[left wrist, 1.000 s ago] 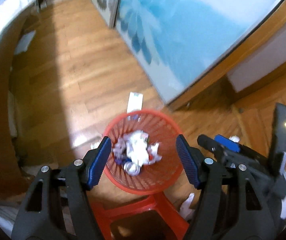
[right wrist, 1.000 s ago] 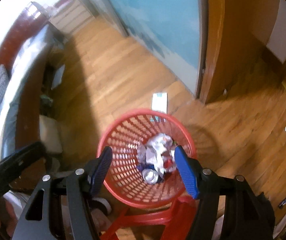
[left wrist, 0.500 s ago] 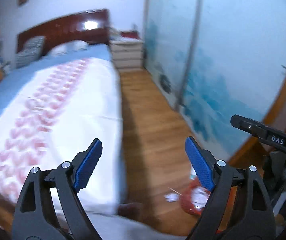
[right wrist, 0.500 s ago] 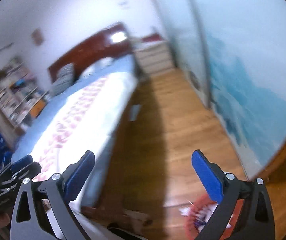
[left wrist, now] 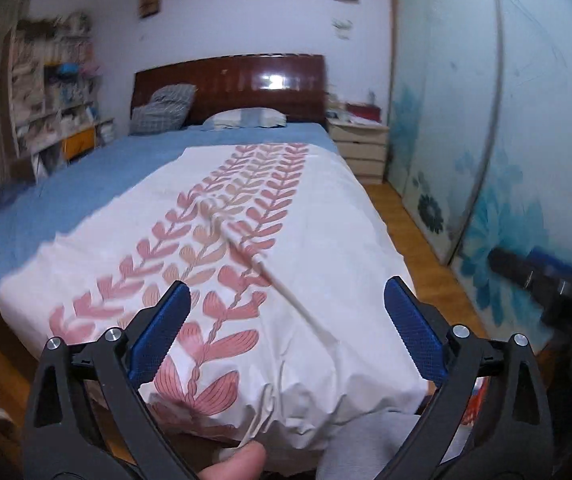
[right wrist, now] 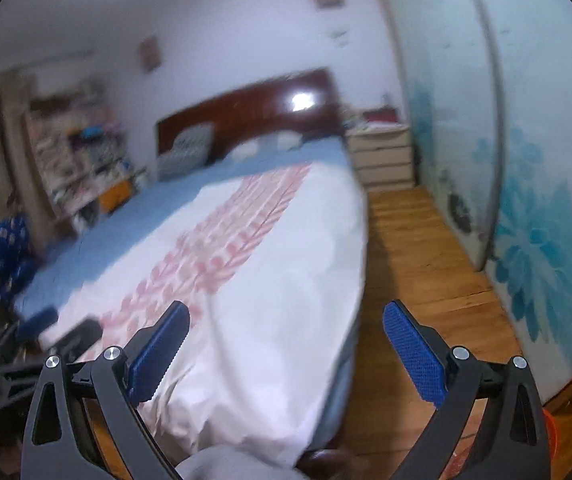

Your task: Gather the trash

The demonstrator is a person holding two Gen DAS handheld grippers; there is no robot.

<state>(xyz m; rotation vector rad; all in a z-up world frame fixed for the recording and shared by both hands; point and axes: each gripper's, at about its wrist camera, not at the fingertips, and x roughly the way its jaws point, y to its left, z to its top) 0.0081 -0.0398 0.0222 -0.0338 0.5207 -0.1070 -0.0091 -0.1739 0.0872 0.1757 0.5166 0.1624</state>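
Note:
My left gripper (left wrist: pixel 286 332) is open and empty, raised level and pointing over the bed (left wrist: pixel 270 216). My right gripper (right wrist: pixel 286 344) is open and empty too, pointing along the bed's right edge (right wrist: pixel 350 264). A sliver of the red trash basket (left wrist: pixel 472 404) shows behind the left gripper's right finger, and its rim shows at the right wrist view's lower right edge (right wrist: pixel 551 432). The trash in it is hidden. The right gripper shows blurred in the left wrist view (left wrist: pixel 542 280). The left gripper shows in the right wrist view (right wrist: pixel 42 332).
The bed has a white cover with pink leaves, a blue sheet and a dark headboard (left wrist: pixel 230 80). A strip of wooden floor (right wrist: pixel 418 248) runs between the bed and the blue-flowered wardrobe doors (right wrist: pixel 534 184). A nightstand (left wrist: pixel 362 148) and cluttered shelves (left wrist: pixel 54 96) stand at the back.
Both grippers have swung up from looking down into the red basket to looking level across the bed. The basket has dropped to the lower edge of both views. Both stay open.

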